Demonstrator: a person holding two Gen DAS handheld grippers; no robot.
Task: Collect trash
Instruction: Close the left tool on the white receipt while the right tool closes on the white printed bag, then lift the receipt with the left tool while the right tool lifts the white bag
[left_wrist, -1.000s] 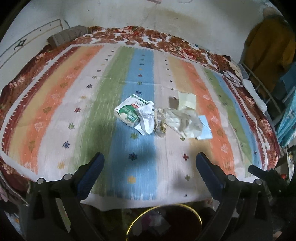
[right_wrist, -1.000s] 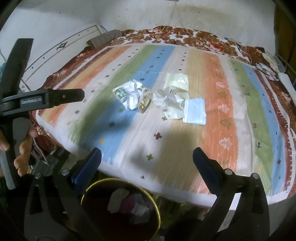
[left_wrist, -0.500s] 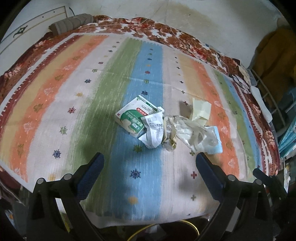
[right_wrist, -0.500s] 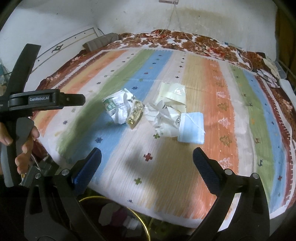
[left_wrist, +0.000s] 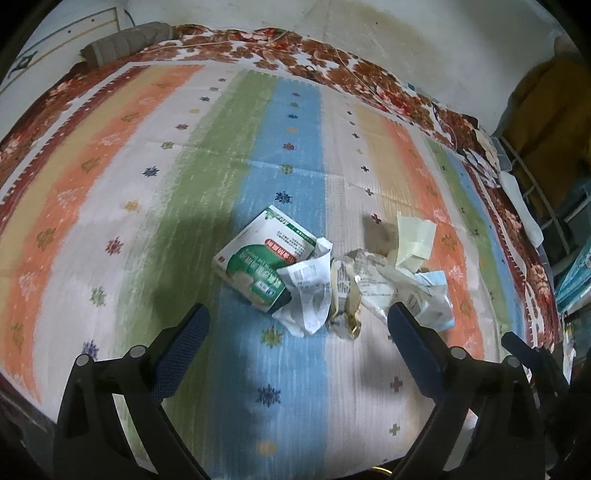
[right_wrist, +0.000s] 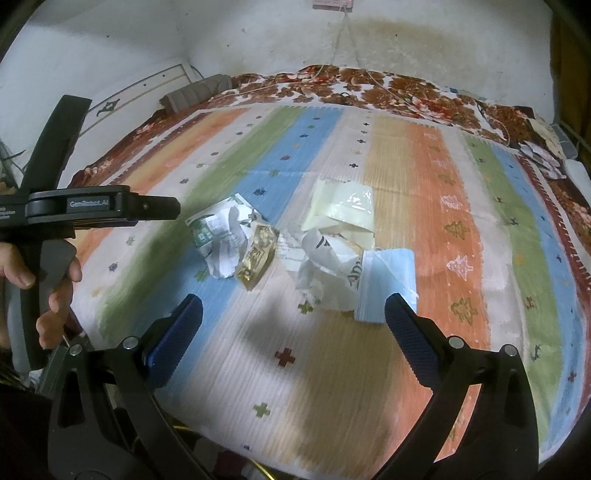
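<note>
Trash lies heaped on a striped bedspread (left_wrist: 192, 206) as two empty grippers are held over its near edge.

The left gripper (left_wrist: 297, 325) and right gripper (right_wrist: 293, 314) are spread wide apart; a green box (left_wrist: 258, 269), crumpled paper (right_wrist: 325, 269), a gold wrapper (right_wrist: 256, 258) and a blue mask (right_wrist: 388, 284) are clustered mid-bed.

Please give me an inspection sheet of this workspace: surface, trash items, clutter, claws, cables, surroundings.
Surface: striped bedspread on a bed, lit unevenly.
Job's things: green medicine box, crumpled paper, gold wrapper, white crumpled bag, blue face mask and pale yellow packet, clustered mid-bed.
Clutter: rolled grey cloth at the far left edge; small papers at the far right.
Claws: left claw and right claw both open, empty.
Cables: thin cord hanging down the wall.
Surroundings: stained white wall.
</note>
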